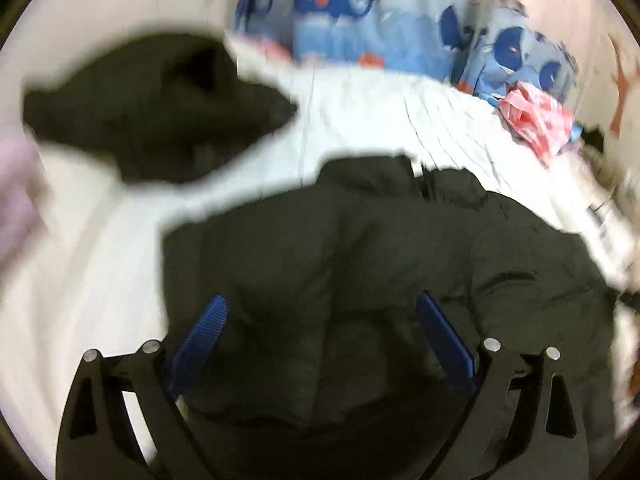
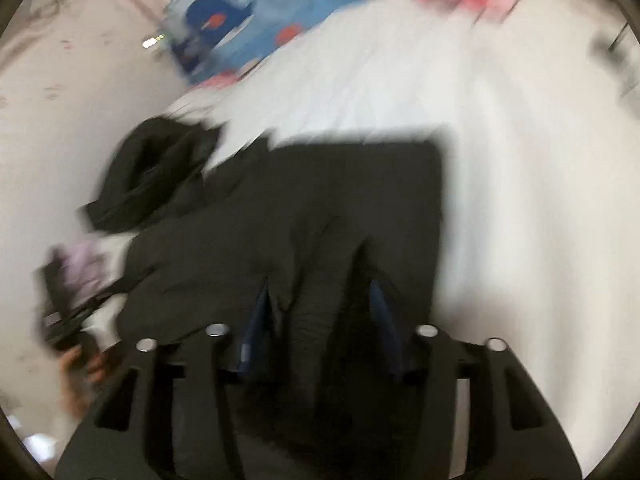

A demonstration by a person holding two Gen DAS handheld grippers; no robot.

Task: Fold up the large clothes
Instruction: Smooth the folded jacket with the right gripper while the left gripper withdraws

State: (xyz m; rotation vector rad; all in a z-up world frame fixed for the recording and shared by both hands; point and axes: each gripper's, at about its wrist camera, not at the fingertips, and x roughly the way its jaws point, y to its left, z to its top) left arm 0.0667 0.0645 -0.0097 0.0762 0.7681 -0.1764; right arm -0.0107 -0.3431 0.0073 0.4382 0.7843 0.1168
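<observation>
A big black padded jacket (image 1: 360,240) lies spread on the white bed sheet (image 1: 360,120). My left gripper (image 1: 320,300) hovers over its near part, blue pads (image 1: 200,344) wide apart with nothing between them: open. In the right wrist view the same jacket (image 2: 320,192) fills the middle. My right gripper (image 2: 320,286) stands partly open low on it, and a raised fold of jacket cloth sits between its dark blue pads (image 2: 256,320). The picture is blurred and no firm pinch shows. A second black bundle (image 1: 160,108) lies beyond the jacket to the left; I cannot tell whether it joins it.
Blue whale-print bedding (image 1: 360,20) is heaped at the far end of the bed, with a pink cloth (image 1: 536,116) beside it. A lilac item (image 2: 80,264) and a person's hand (image 2: 76,372) show at the left edge. A pale wall (image 2: 60,100) stands to the left.
</observation>
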